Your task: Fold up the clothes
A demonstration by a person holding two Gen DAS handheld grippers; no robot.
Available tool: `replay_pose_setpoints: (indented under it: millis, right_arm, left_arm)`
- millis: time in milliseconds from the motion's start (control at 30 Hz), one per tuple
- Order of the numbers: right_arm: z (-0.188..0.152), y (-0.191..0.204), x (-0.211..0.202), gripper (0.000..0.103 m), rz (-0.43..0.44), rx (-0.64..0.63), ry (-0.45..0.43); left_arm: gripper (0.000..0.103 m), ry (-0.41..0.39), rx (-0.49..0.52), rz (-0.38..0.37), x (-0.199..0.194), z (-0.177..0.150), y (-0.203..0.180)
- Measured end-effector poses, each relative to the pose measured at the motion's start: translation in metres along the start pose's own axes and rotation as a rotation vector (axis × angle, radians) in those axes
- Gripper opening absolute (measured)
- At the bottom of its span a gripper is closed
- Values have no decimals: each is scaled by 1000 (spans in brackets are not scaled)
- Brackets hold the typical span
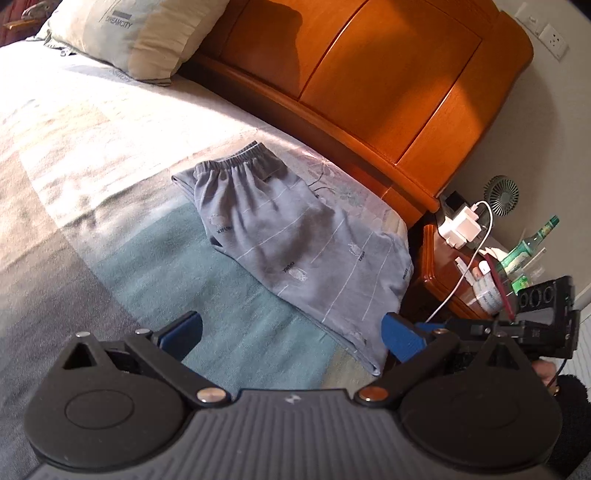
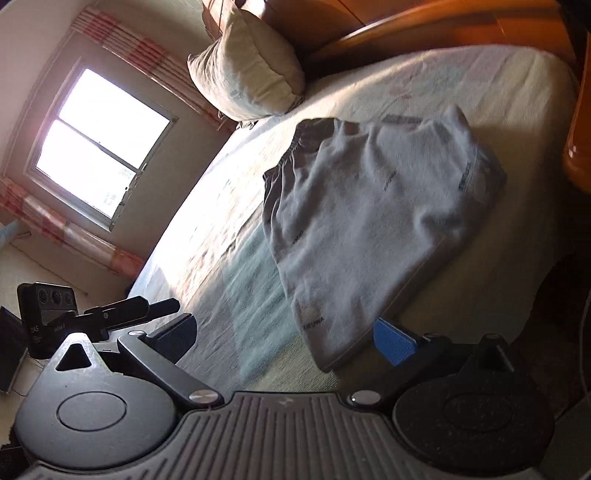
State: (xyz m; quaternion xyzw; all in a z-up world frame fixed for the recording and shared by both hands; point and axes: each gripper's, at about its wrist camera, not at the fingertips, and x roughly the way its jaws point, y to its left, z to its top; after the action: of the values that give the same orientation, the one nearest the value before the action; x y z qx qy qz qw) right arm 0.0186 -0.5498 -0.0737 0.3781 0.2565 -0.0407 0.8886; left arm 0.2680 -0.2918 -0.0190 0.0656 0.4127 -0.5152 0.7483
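Grey-blue printed cotton trousers (image 1: 291, 243) lie doubled on the bed, near the orange wooden headboard (image 1: 369, 85). Left gripper (image 1: 291, 332) and right gripper (image 2: 284, 336) hover spread, empty; pinch both layers squarely at the hem.

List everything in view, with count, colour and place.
shorts: one, grey-blue, folded on the bed near the headboard
bed cover: one, cream, grey and teal, under the shorts
pillow: one, beige, against the headboard
headboard: one, orange wood
nightstand: one, brown wood, beside the bed
charger: one, white, on the nightstand
bottle: one, green, on the nightstand
fan: one, green, behind the nightstand
window: one, bright
left gripper: open
right gripper: open
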Motion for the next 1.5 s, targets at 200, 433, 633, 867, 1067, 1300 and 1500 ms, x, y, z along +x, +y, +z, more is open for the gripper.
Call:
replay_pose_setpoints:
  millis: [200, 433, 633, 867, 1067, 1300, 1500]
  right_arm:
    - [43, 8, 38, 103, -262, -372, -117]
    - [13, -43, 59, 103, -425, -459, -73]
    - [23, -27, 47, 103, -404, -397, -135]
    - [12, -34, 63, 103, -402, -446, -56]
    - [11, -29, 62, 103, -407, -458, -63]
    - [22, -27, 59, 103, -396, -442, -68]
    - [30, -28, 60, 103, -398, -451, -63]
  left_arm:
    - [102, -6, 165, -46, 64, 56, -37]
    - [102, 24, 142, -145, 131, 73, -48]
    - [102, 76, 49, -285, 190, 83, -46]
    - [102, 16, 84, -252, 183, 104, -52]
    - [101, 90, 44, -93, 204, 99, -23]
    - [102, 84, -78, -316, 162, 79, -15]
    - [102, 111, -85, -253, 152, 70, -11]
